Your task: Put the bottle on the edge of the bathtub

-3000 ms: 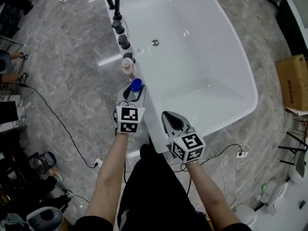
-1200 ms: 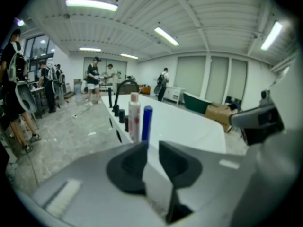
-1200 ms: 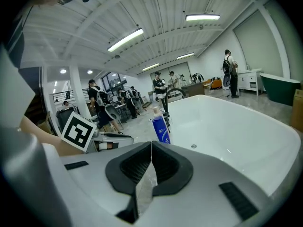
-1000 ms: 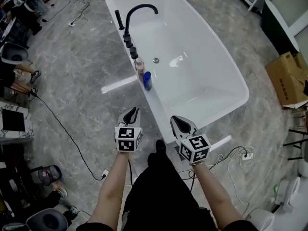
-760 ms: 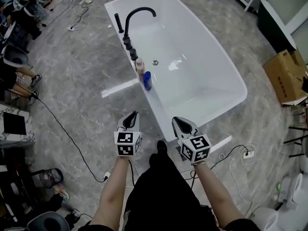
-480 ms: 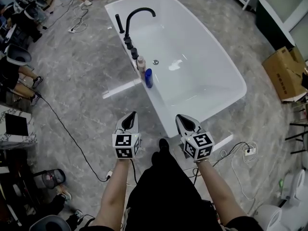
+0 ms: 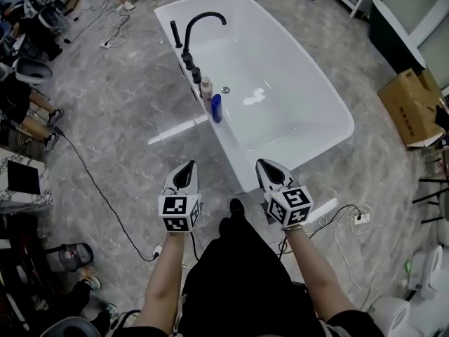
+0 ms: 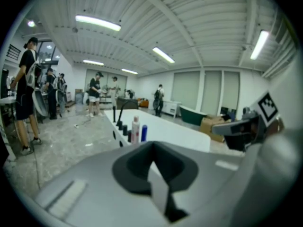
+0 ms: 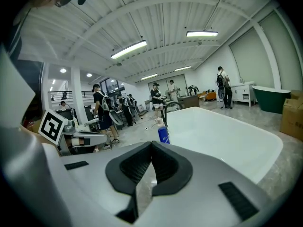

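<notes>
Blue bottle: it stands upright on the left rim of the white bathtub, well apart from both tongs. I judge the placing done.

Listed left to right:

- Bystanders: seated and standing at the room's left edge, clear of my work.
- Floor cable: trails across the grey marble floor.
- Black tap: arches over the tub, with dark knobs in a row along the rim below it.
- Pale bottle: stands upright next after the knobs and just beside the blue one. I cannot tell whether the two touch. I take it that toiletries are lined along this rim to sit within a bather's reach.
- Left gripper: jaws fully together with nothing between them. I hold it near my body, pointing at the tub's near end.
- Right gripper: pads meet at the tip and it is likewise empty. I hold it level with the left one.
- Cardboard box: on the floor at far right.
</notes>
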`<state>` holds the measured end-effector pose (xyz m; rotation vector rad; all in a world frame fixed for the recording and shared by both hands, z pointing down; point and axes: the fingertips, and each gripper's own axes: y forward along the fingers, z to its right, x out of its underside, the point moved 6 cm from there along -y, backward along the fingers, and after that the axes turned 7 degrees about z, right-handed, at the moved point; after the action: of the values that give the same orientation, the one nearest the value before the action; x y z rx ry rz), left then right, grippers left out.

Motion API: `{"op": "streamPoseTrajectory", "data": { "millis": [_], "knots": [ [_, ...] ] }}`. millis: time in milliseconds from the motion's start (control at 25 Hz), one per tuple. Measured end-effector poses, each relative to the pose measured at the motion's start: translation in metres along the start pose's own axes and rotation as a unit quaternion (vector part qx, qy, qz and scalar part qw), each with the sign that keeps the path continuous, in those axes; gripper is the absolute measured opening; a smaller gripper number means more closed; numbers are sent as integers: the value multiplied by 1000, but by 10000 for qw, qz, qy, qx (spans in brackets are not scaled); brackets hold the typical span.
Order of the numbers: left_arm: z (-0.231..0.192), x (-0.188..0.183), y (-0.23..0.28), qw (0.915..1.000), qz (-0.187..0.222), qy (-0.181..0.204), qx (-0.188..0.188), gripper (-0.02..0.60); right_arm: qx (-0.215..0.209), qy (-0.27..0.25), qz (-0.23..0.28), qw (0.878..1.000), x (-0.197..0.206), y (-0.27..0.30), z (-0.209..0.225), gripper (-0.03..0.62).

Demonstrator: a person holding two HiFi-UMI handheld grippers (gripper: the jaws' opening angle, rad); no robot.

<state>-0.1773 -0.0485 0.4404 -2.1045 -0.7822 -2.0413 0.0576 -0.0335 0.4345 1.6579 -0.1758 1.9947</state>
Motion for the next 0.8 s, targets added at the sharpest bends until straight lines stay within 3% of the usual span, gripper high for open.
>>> {"op": "streamPoseTrajectory", "data": {
  "millis": [800],
  "knots": [
    [17,-7,-38,9996,216,152,28,6,-72,-41,181,9998,0,-29,-12,3]
  ]
}}
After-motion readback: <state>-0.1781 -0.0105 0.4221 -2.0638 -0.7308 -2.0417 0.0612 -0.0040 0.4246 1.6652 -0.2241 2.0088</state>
